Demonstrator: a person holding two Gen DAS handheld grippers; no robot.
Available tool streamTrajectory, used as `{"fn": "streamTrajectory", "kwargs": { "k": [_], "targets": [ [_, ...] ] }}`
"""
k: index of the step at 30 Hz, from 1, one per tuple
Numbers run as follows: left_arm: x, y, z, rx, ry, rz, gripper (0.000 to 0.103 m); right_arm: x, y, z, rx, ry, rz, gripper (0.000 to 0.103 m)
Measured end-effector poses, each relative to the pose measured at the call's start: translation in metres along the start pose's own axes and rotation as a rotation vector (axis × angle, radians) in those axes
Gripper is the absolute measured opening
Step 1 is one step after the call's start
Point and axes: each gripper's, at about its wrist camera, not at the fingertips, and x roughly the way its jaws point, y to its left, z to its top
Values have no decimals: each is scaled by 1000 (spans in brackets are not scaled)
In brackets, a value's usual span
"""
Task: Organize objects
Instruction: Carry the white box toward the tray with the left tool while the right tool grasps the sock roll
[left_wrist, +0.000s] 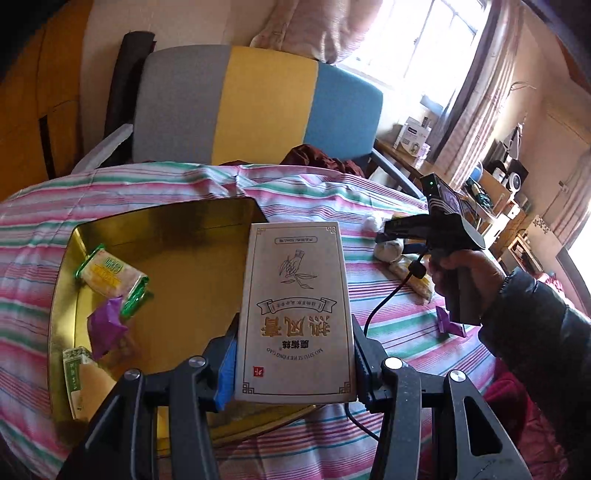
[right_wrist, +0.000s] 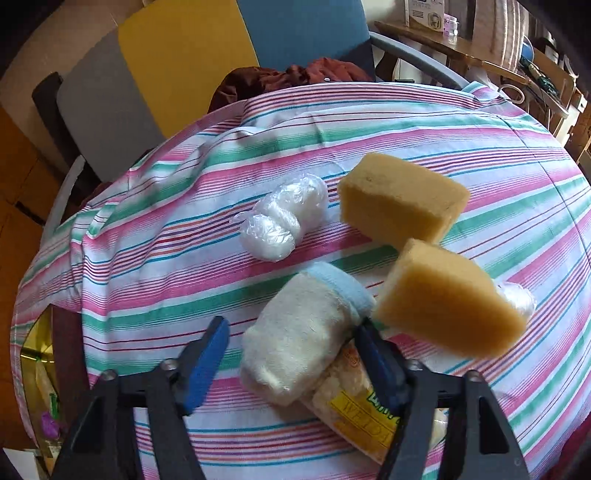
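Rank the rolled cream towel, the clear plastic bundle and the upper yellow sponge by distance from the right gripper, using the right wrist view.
1. Rolled cream towel: between the right gripper's fingers, nearest.
2. Clear plastic bundle: beyond the towel, slightly left on the striped cloth.
3. Upper yellow sponge: beyond, to the right; nearly level with the bundle, so this order is uncertain.

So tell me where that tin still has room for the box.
The gold tin is bare across its middle and far side, between the snack packets along its left wall and the box held by the left gripper. The left edge is crowded with packets and a purple wrapper.
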Motion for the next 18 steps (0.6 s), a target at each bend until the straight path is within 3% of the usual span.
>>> {"fn": "streamTrajectory", "kwargs": {
  "k": [5, 11, 18],
  "targets": [
    [-3, 24, -2, -64, -3, 21, 51, -22, 16, -20, -143, -50, 6, 50],
    [-25, 72, -5, -198, -33, 77, 51, -50, 31, -69, -292, -52, 141, 50],
    [-68, 141, -10, -376, -99, 219, 51, -51, 39, -98, -372, -66, 176, 50]
  ]
}}
